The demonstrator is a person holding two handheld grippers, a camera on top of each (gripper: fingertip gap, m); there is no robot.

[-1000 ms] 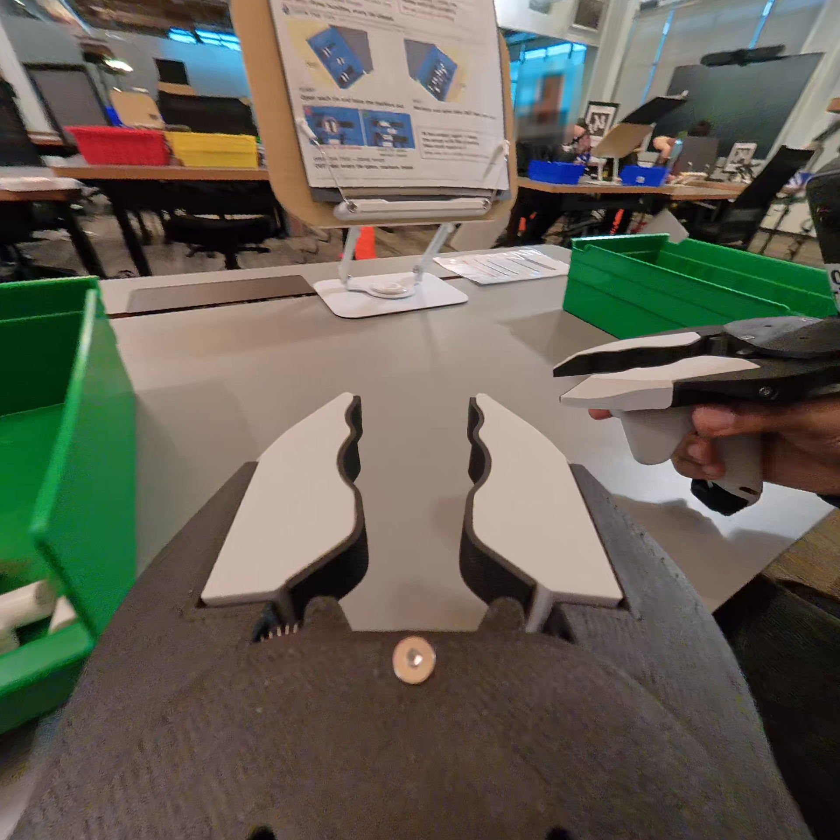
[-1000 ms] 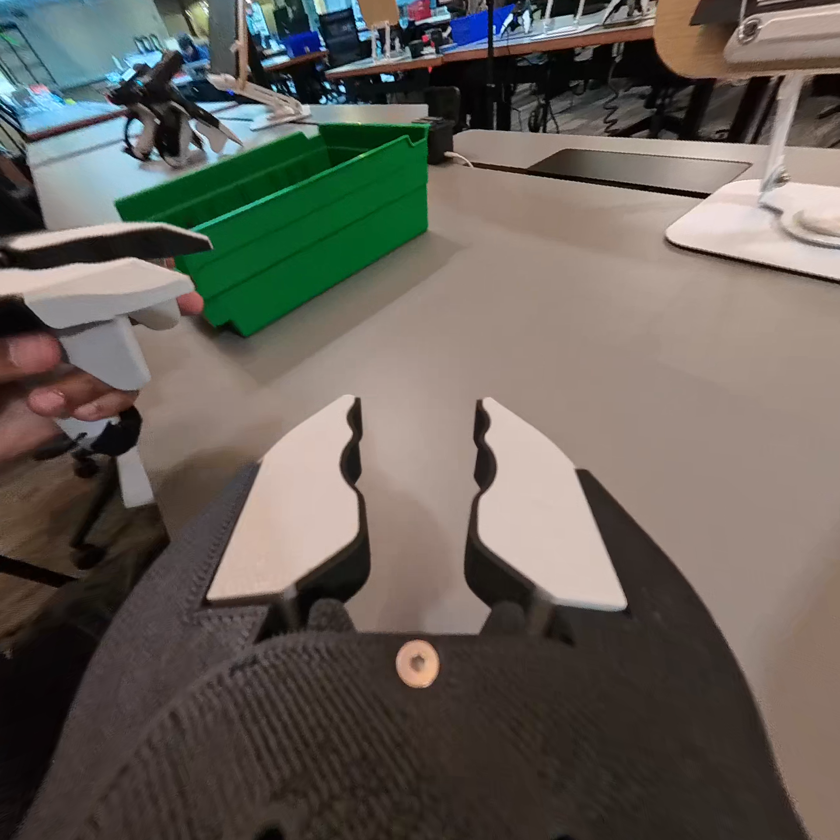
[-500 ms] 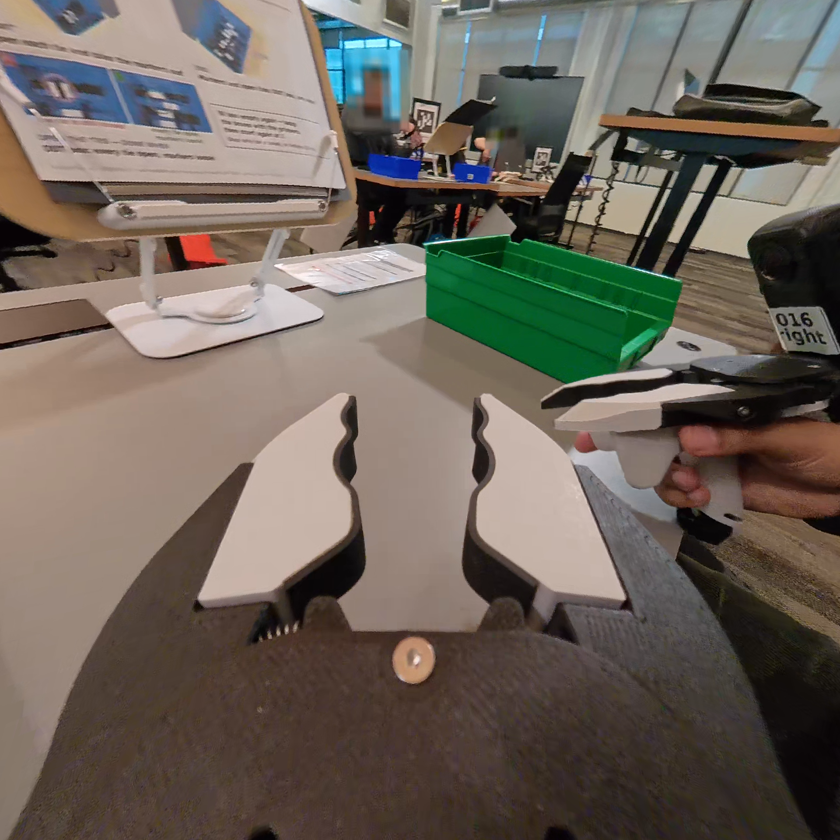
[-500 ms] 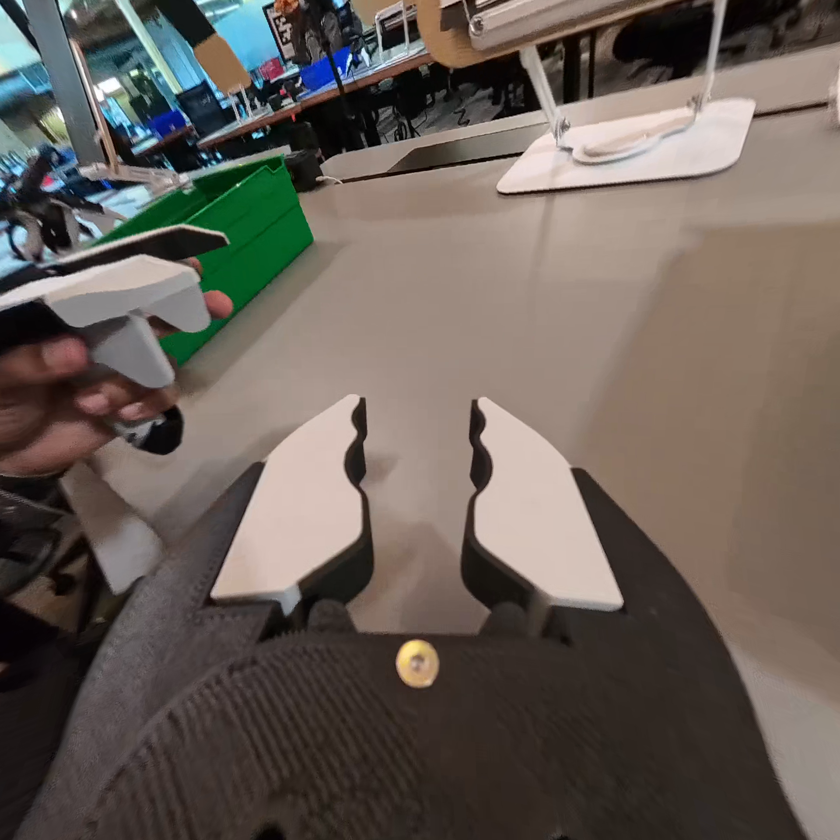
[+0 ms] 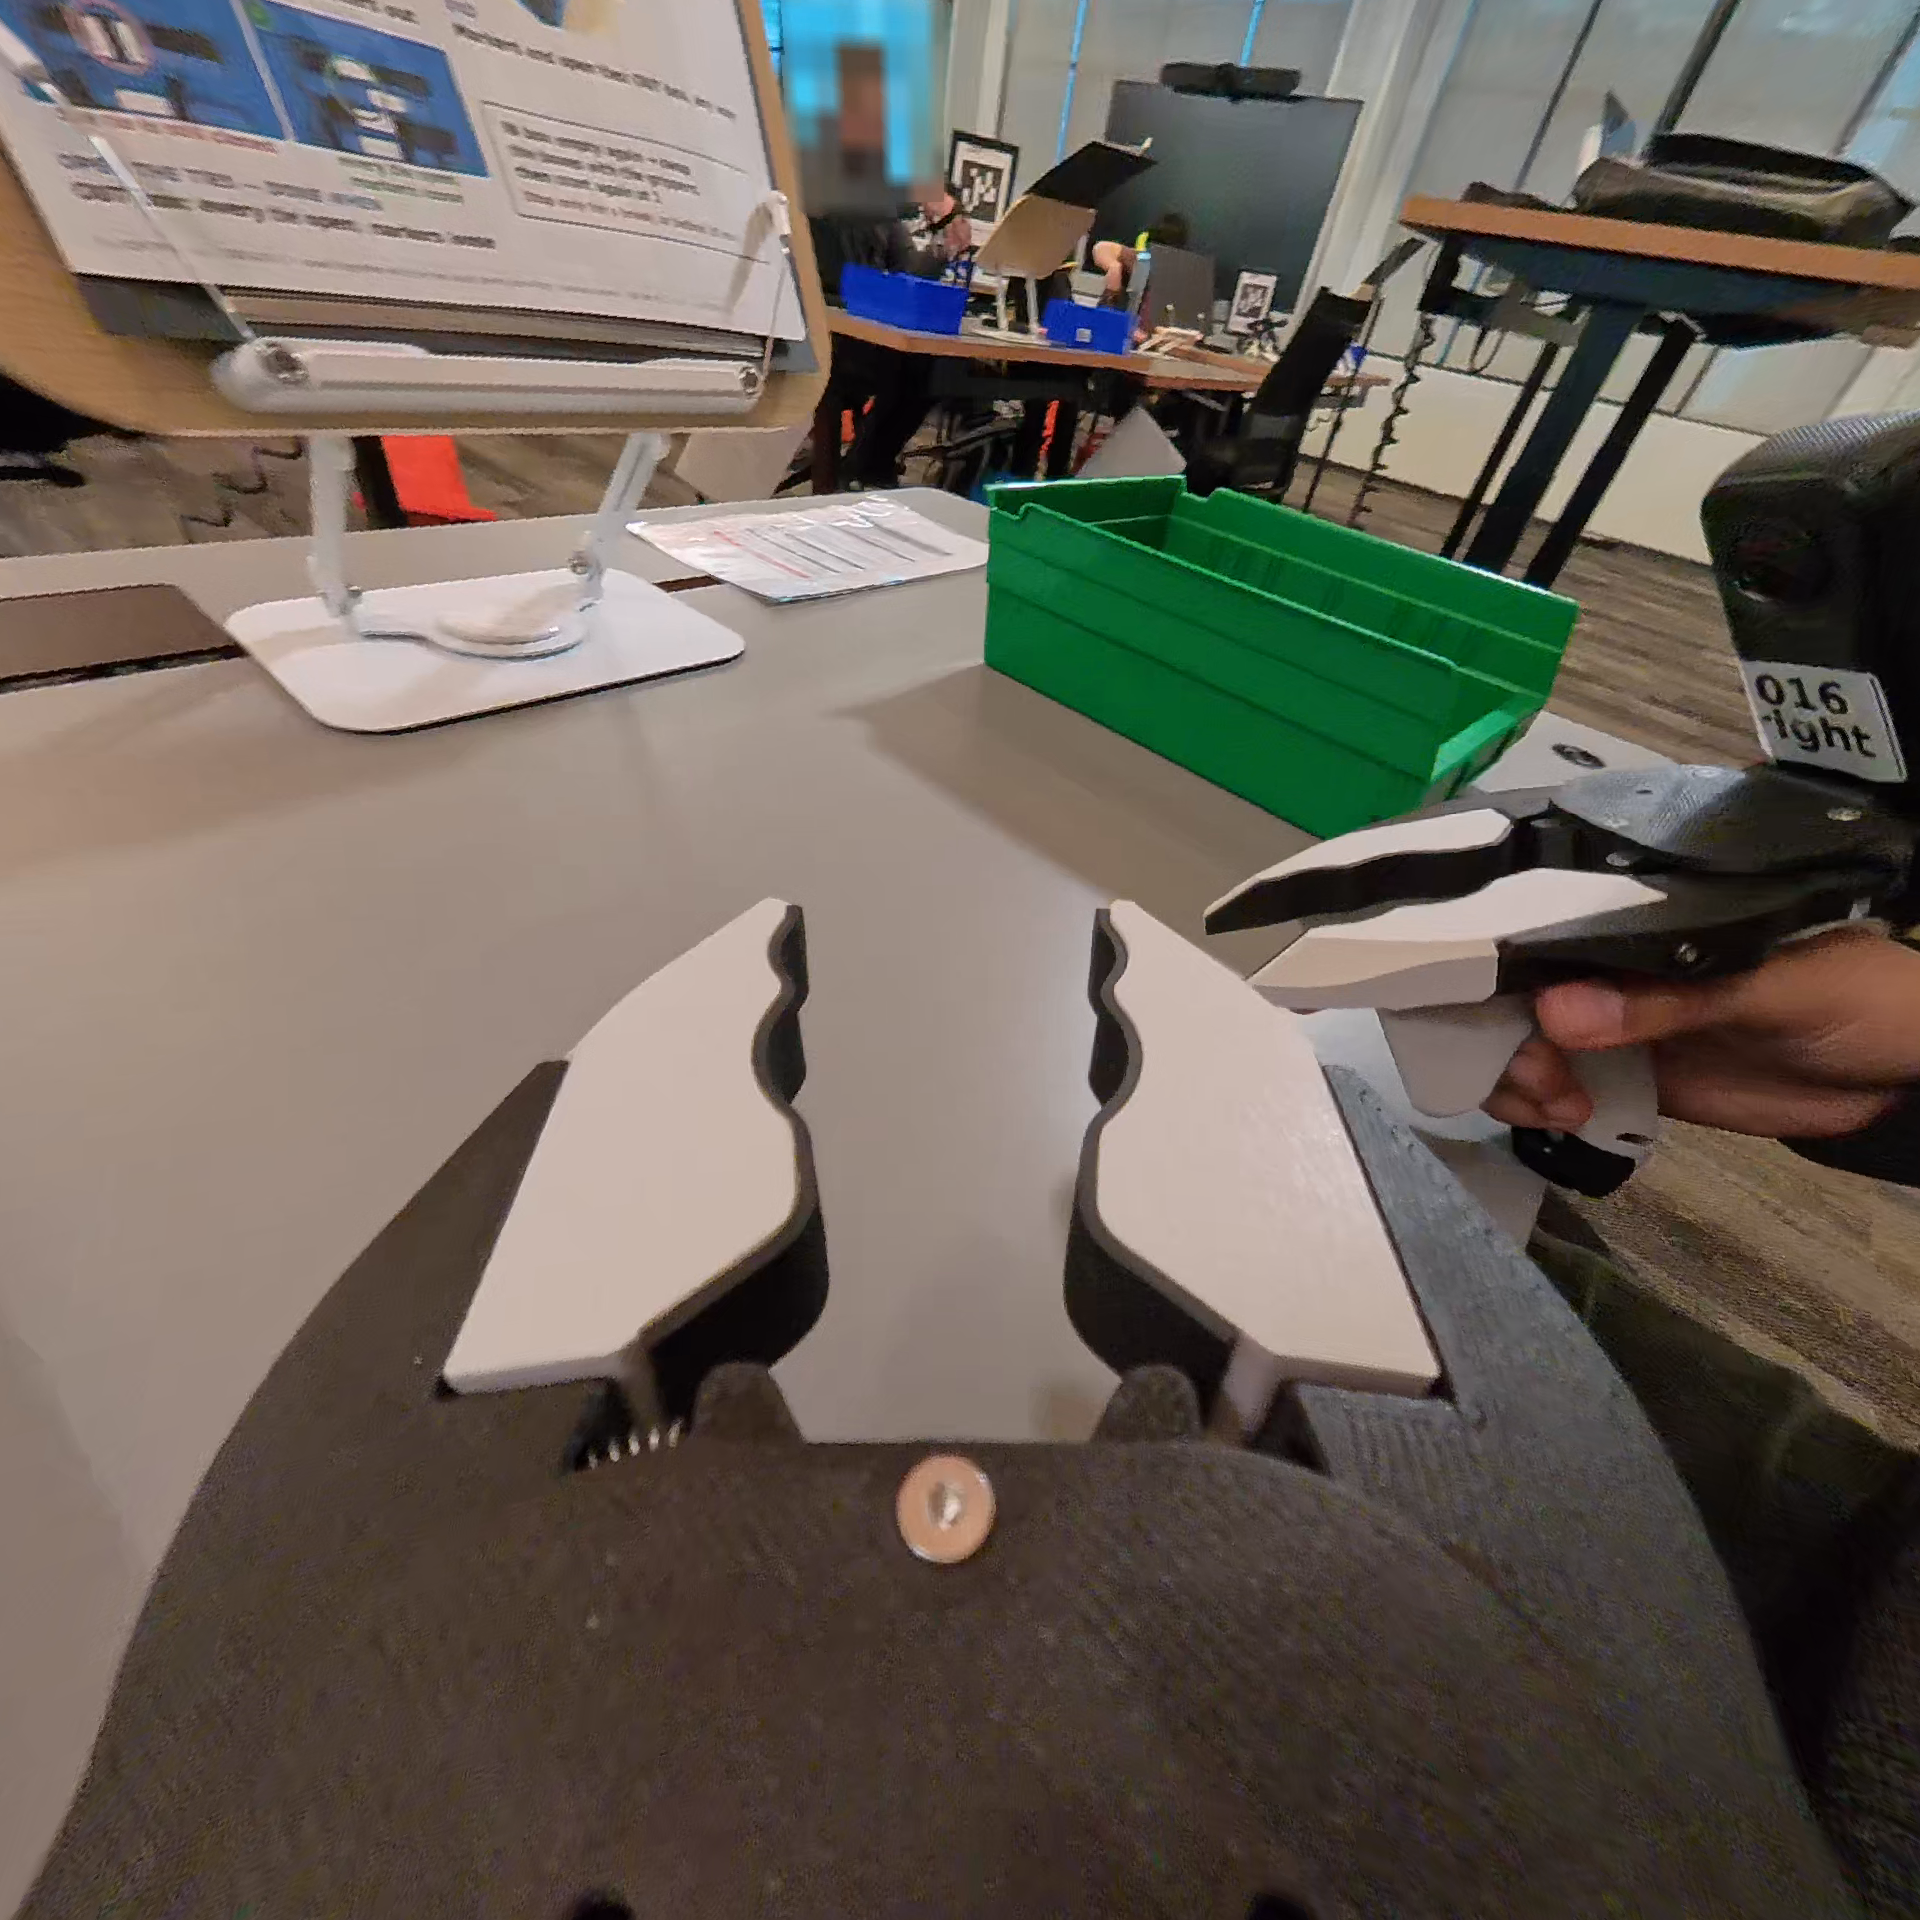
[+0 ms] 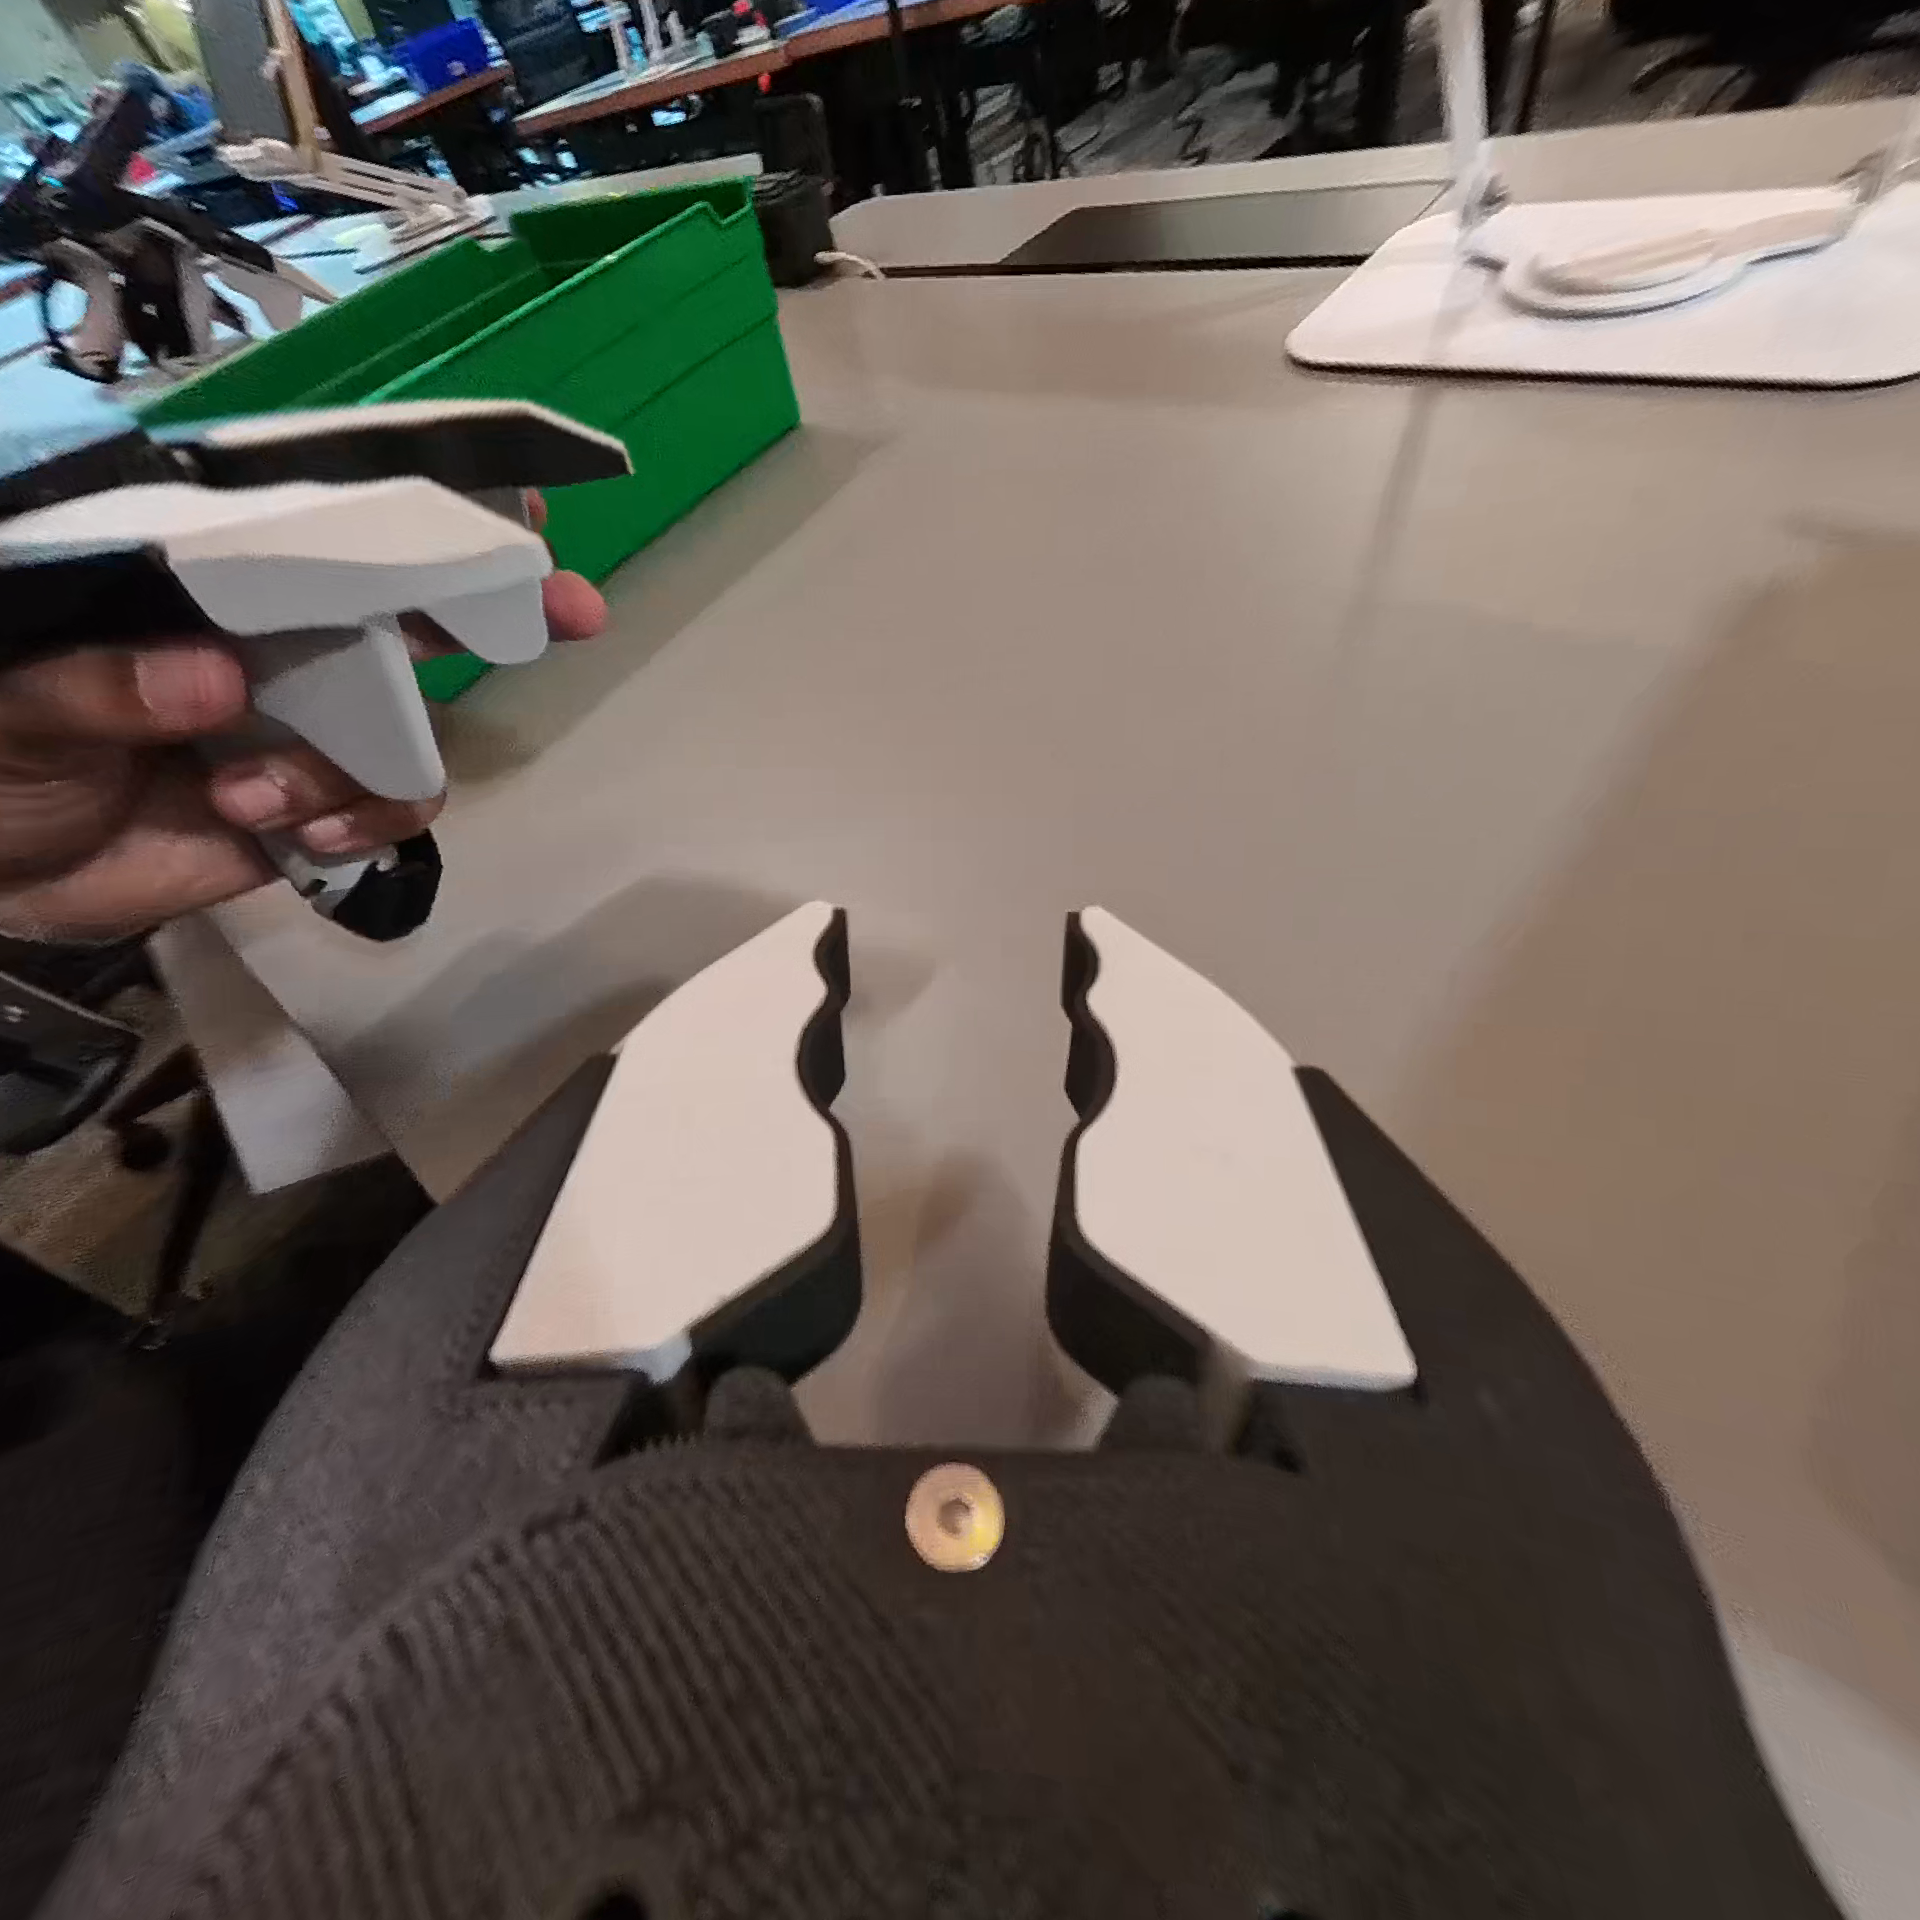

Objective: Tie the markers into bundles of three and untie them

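The left gripper (image 5: 945,935) hovers above the grey table (image 5: 520,883), jaws apart, holding nothing — a white stand (image 5: 483,649) ahead-left, a green bin (image 5: 1247,665) ahead-right. The right gripper (image 6: 956,935), jaws apart and likewise empty, has another green bin (image 6: 623,343) ahead-left.

Bright, even indoor light, seemingly from overhead plus windows (image 5: 1558,94) at back. Soft shadows on counter (image 6: 1195,675) beside green bin (image 6: 623,343). Right wrist view motion-blurred, worst at edges. Strong wide-angle bending at borders; background soft.
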